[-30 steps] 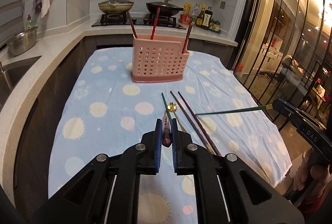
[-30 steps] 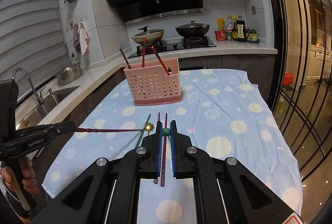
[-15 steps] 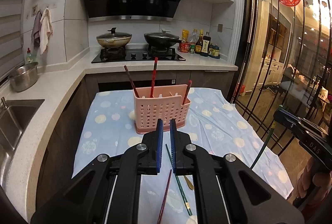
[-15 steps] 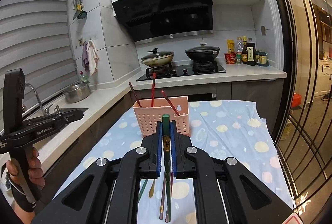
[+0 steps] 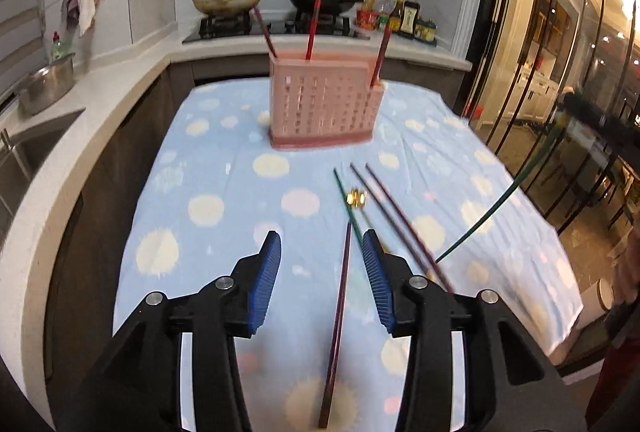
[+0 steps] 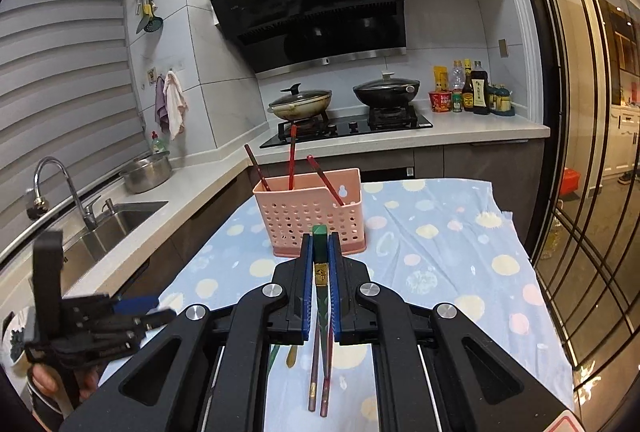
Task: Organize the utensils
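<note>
Three chopsticks already: standing in the pink basket [image 6: 310, 209], all leaning, tops poking out above its rim
Right gripper [image 6: 320, 264]: clamped on a green chopstick [image 6: 320, 232] near its blunt top end, held up in front of the basket; the thin tip hangs down toward the cloth
Left gripper [image 5: 322, 268]: jaws wide apart, nothing in them, hovering over a dark red chopstick [image 5: 338, 316] that lies loose on the cloth, on my side of the basket
Also on the cloth: two more dark chopsticks [image 5: 396, 211], another green one [image 5: 346, 197] and a small gold spoon [image 5: 356, 197], all bunched between me and the basket
How they'll handle: my guess is light, stiff, smooth lacquer, so they roll and pivot in the pads
Where to grab: probably the thicker squared end, well in from the tip
Basket: rigid plastic, rectangular, full of holes; looks light enough to tip if I poke it
Tablecloth [image 5: 208, 167]: soft blue fabric with pale dots, a bit wrinkled
</note>
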Tool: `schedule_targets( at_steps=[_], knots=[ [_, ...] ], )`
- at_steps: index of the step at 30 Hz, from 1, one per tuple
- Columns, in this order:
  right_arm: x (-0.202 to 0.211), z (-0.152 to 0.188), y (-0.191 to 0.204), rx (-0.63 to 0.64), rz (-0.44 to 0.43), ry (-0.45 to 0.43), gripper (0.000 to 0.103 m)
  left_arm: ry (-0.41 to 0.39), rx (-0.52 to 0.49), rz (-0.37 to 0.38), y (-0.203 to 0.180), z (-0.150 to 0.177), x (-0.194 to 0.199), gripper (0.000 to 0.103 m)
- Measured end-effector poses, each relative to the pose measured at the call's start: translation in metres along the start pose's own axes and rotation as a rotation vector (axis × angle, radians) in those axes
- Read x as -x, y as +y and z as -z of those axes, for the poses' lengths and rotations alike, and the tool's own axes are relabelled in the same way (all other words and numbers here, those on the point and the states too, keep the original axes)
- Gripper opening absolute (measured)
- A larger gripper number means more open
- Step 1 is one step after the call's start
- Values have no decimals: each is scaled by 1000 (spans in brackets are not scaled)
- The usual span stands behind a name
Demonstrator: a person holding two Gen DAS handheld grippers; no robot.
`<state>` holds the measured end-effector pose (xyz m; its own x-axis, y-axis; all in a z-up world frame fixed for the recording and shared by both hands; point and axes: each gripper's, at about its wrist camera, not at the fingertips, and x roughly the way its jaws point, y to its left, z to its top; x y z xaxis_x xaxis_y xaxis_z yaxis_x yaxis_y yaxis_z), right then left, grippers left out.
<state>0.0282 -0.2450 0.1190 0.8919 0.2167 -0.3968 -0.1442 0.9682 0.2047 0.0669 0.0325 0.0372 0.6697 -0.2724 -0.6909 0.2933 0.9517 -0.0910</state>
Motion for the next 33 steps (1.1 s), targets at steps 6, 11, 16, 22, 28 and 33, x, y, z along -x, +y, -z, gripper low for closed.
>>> schedule_targets(
  at_steps=[6,11,16,22,28,33],
  knots=[
    [22,11,-1,-27,12,-15,7,157,24,-6,4,68,-22,47],
    [37,14,0,-31,23,-36,7,211,34,-4,3,98,-30,47],
    [45,14,-1,-34,34,-50,7,223,40,-5,1,110,-32,46],
    [46,15,-1,-37,35,-51,7,230,57,28,3,110,-30,9],
    [48,14,-2,-40,38,-58,7,220,61,36,1,107,-21,8],
    [47,3,-6,-43,14,-75,7,115,55,34,2,70,7,8]
  ],
)
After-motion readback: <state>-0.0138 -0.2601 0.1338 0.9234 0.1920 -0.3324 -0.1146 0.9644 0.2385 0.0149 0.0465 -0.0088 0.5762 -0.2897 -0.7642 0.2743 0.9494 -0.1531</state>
